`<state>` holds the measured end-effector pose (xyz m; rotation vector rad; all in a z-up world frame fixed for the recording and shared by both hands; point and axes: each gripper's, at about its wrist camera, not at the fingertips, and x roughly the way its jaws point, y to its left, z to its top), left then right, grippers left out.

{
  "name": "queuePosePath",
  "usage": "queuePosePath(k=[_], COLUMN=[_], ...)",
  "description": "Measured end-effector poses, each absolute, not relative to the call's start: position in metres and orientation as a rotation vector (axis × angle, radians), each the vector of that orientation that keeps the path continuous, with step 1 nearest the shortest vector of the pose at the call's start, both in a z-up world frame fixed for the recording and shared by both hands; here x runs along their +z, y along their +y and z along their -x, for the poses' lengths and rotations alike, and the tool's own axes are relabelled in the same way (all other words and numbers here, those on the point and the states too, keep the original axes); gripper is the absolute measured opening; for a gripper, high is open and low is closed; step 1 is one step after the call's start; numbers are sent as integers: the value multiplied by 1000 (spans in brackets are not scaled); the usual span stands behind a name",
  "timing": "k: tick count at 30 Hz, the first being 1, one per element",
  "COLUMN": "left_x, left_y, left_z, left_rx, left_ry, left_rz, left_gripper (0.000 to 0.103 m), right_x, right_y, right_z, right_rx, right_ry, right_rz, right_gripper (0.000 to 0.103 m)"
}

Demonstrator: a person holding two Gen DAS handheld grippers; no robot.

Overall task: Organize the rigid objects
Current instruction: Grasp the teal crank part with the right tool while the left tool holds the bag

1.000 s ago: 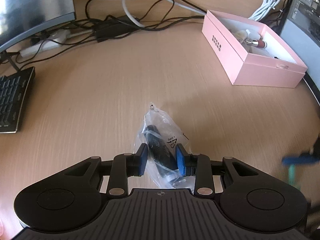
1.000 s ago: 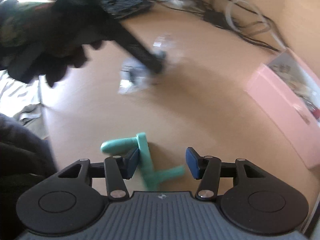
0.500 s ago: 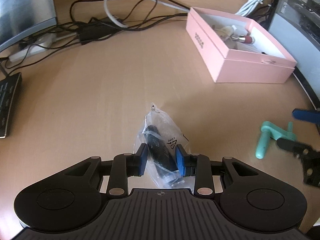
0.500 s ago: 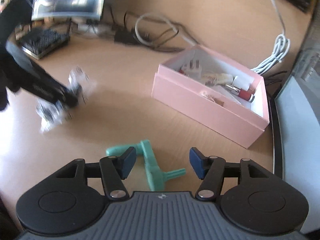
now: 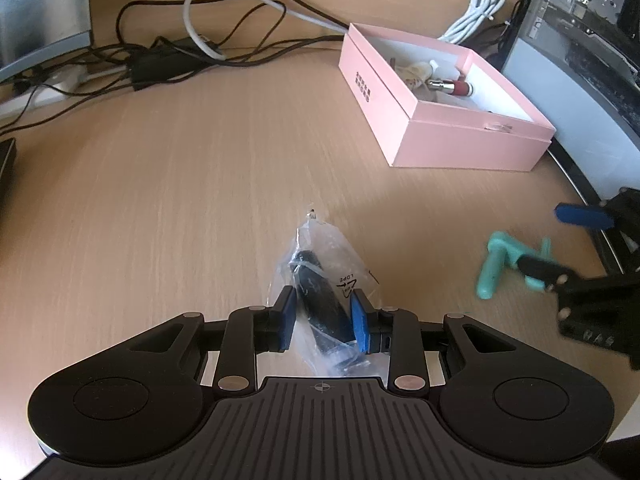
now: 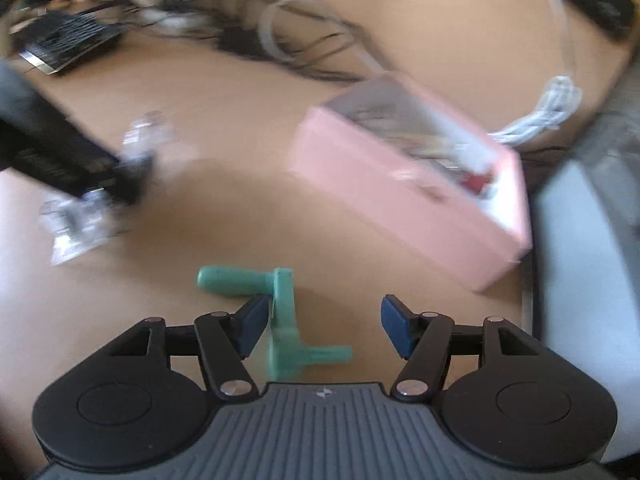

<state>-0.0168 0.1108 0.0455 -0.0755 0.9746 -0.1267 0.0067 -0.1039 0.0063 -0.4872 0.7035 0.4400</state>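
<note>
My left gripper point(image 5: 323, 322) is shut on a clear plastic bag with a black part inside point(image 5: 320, 292), held over the wooden desk. In the right wrist view the bag point(image 6: 88, 216) shows blurred at the left. My right gripper point(image 6: 324, 330) is open, and a teal crank-shaped plastic part point(image 6: 282, 320) lies on the desk between its fingers, close to the left pad. The same teal part point(image 5: 500, 268) shows in the left wrist view at the right. An open pink box point(image 5: 440, 100) with small items inside stands at the back right; it also shows in the right wrist view point(image 6: 404, 192).
A tangle of black and white cables point(image 5: 200, 48) runs along the desk's back edge. A monitor point(image 5: 40, 12) stands at the back left and a keyboard point(image 6: 68, 44) lies left. A grey computer case point(image 5: 580, 80) stands right of the box.
My left gripper has carried the bag toward the right, nearer the pink box. My right gripper has swung around the teal part, which stays between its open fingers.
</note>
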Motion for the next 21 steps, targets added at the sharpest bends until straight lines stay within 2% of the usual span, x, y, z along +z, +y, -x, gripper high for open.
queuePosePath(k=[9,18,21], left_x=[46,47,45], left_y=[112,109,115], left_z=[22,30,33], left_rx=[-116,-103,-81], left_ry=[969,970,943], left_rz=[87,85,154], left_gripper=[33,33,33], right_x=[12,-5,4], right_y=[-108,-127,-143], right_z=[15,-3,-7], right_rx=[578,290,270], right_ry=[702,645,655], right_rz=[422,528,388], right_gripper=[64,64,65])
